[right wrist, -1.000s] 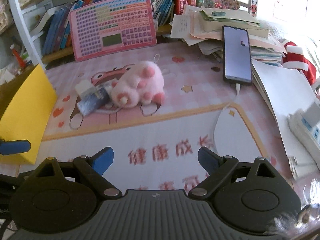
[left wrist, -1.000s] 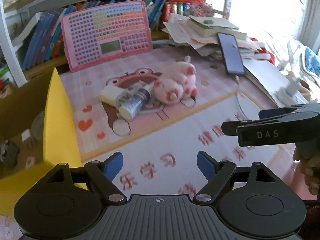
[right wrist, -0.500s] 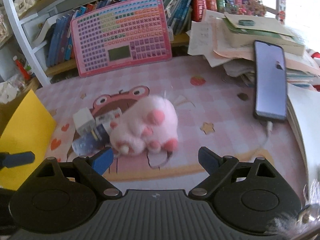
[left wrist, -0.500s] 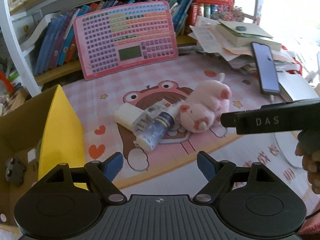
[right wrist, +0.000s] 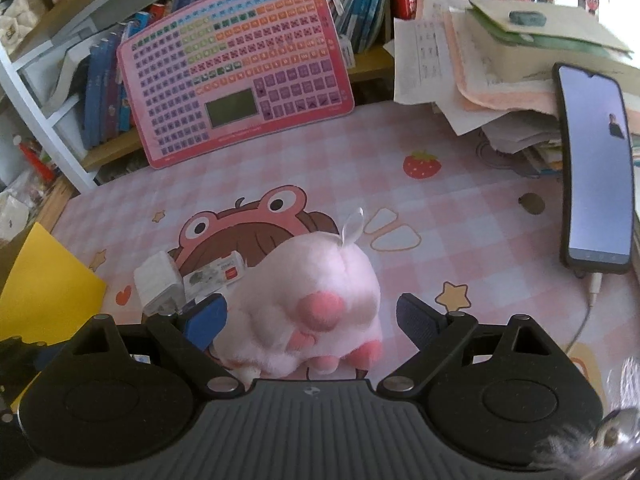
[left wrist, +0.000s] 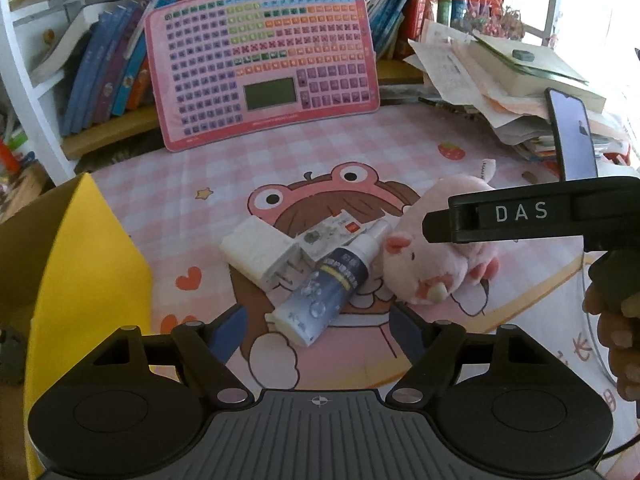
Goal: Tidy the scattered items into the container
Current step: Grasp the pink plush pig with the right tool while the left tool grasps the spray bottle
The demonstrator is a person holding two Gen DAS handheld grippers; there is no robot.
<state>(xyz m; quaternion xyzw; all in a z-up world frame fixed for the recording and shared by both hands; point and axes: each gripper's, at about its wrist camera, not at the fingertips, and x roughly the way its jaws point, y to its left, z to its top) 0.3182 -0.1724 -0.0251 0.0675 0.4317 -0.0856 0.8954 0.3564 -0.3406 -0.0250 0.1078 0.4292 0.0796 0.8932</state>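
Two hand-held grippers are seen poised over a cluster of small items on a pink checked desk mat [left wrist: 280, 168], near its middle and over the printed cartoon frog. The left gripper [left wrist: 320, 326], its jaws apart and just narrowed with nothing pressed between them, is lined up on a dark spray bottle [left wrist: 332, 276] lying on its side. Against the bottle rest a white charger plug [left wrist: 260, 250] and a small printed packet [left wrist: 328, 232]. The right gripper [right wrist: 310, 320] is held wide, its blue pads flanking a pink plush pig [right wrist: 312, 280] without visibly squeezing it. A cardboard box with a yellow flap [left wrist: 84, 264], judged to be the container, stands at the mat's left edge. The pig is judged light and soft and likely to compress, so a grip across its body is favoured. The bottle, smooth and round, is thought liable to roll or slip; mid-barrel is the likely hold.
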